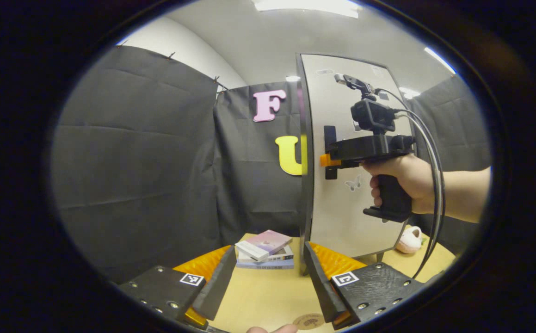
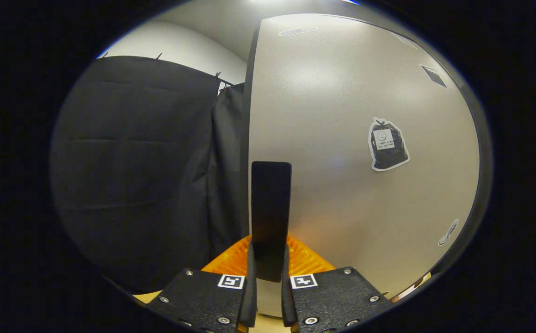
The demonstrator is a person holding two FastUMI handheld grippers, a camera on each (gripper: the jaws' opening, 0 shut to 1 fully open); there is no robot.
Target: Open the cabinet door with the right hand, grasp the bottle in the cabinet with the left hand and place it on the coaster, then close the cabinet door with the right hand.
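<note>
Right tool (image 2: 267, 273) around upright handle (image 2: 270, 217)

Table (image 1: 258, 296); books (image 1: 264, 249); coaster (image 1: 308, 321).

bright ceiling lights (image 1: 304, 5); soft glare on cabinet door (image 2: 341, 138); edges bowed

Left gripper view faces the cabinet door (image 1: 341, 185) from afar; right gripper view close.
</note>
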